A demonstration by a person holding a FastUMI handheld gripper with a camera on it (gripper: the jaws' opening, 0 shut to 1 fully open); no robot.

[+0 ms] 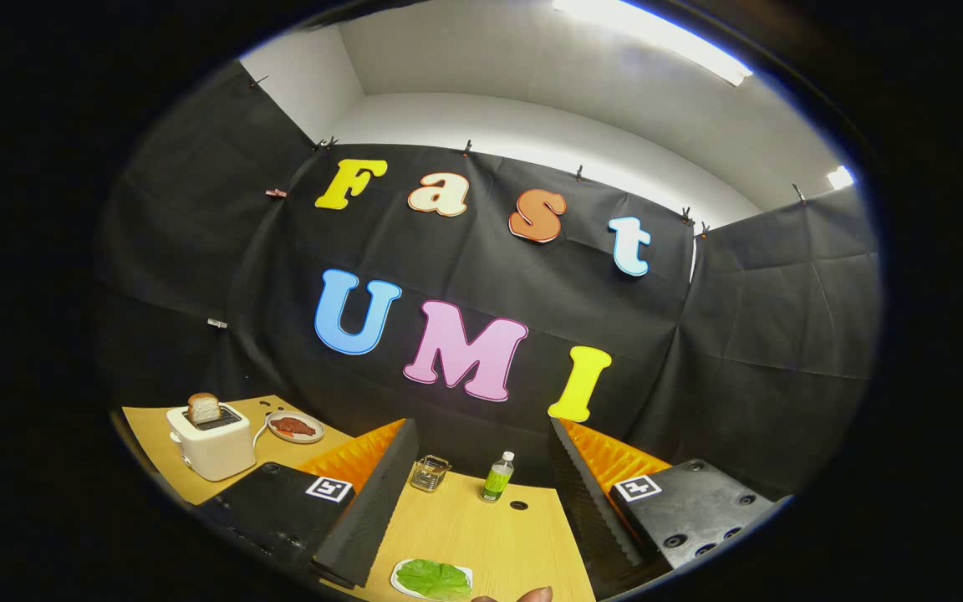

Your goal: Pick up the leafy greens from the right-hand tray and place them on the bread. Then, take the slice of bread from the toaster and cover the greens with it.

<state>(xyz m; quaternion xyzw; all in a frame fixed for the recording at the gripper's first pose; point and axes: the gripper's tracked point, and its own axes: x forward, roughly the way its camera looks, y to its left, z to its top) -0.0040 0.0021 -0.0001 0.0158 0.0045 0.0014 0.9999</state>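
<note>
Here the gripper (461,502) hangs above the wooden table (465,535) with its two fingers spread wide apart and nothing between them. The leafy greens (434,579) lie on a small white tray (398,577) at the near edge of the table, below and between the fingertips. A fingertip of a person (534,594) shows just beside the tray at that same edge.

The step in hand looks like the approach to the greens. To do it well, the open fingers should tip downward and come over the middle of the leaf, then close gently on a raised fold, since a flat, thin leaf is likely to slip if pinched at its rim. The tray's lip should stay outside the pinch so that it is not lifted too.

Toward the far left corner stands the white toaster (210,439) with a slice of bread (203,407) upright in its slot. Just beside it, a plate (295,427) holds something reddish-brown; whether bread lies under it I cannot tell. A green bottle (496,477) and a small glass container (430,473) stand at the far edge, beyond the fingers.
</note>
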